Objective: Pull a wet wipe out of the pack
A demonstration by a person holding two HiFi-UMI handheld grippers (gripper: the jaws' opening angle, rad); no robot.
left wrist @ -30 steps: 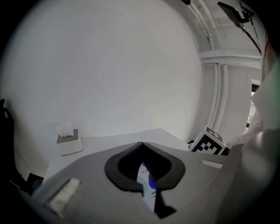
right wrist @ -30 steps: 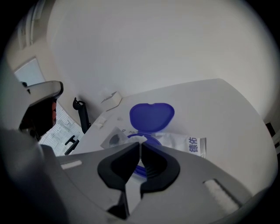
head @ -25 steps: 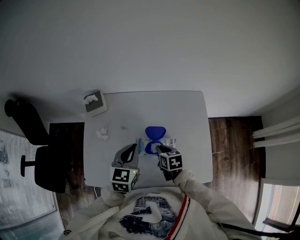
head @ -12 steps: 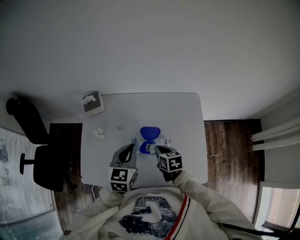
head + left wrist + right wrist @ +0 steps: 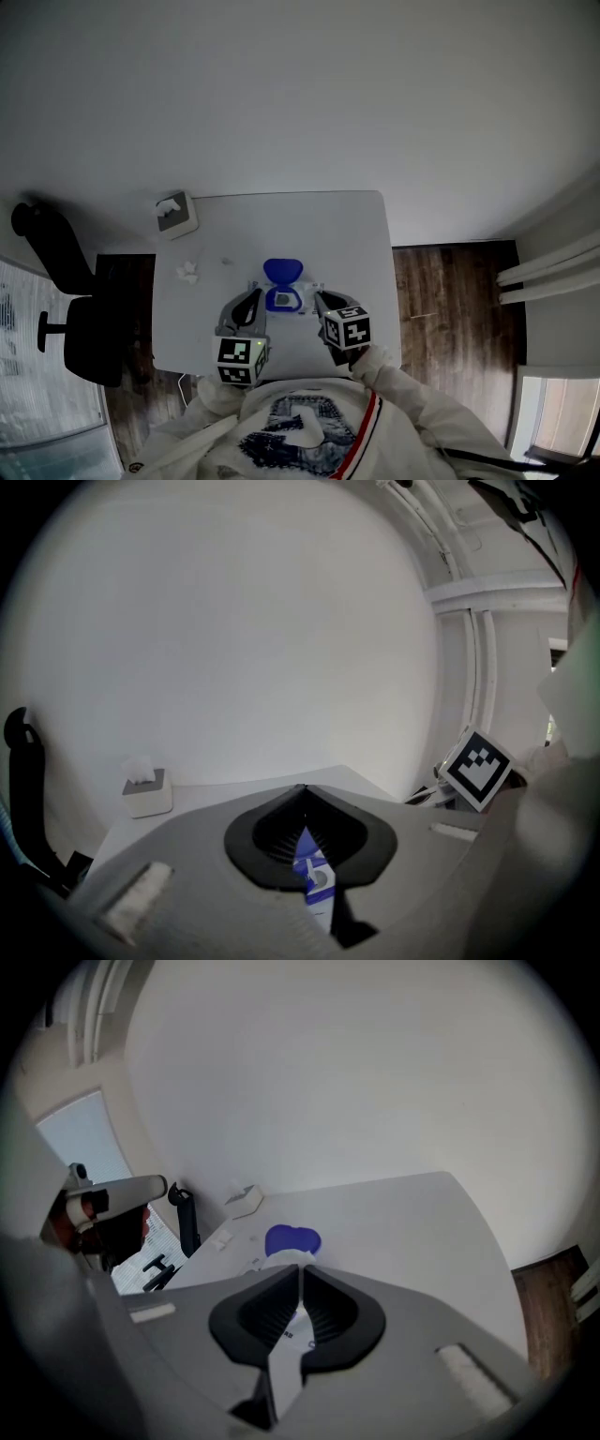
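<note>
Right tongs (image 5: 318, 297) have risen, clenched on a wipe (image 5: 284, 1257); left tongs (image 5: 254, 295) clamp the pack (image 5: 282, 300), tissue box (image 5: 174, 215) well apart.

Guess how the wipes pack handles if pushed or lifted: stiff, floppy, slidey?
Probably soft and saggy: the pack looks like a flat film pouch, with only its raised blue lid rigid. It likely slides easily on the smooth white table. It may rise under an upward tug unless pinned; the left gripper appears to pinch its edge.

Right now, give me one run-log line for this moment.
left tongs shut at wipe pack | right tongs shut, apparently on wipe | blue lid open
</note>
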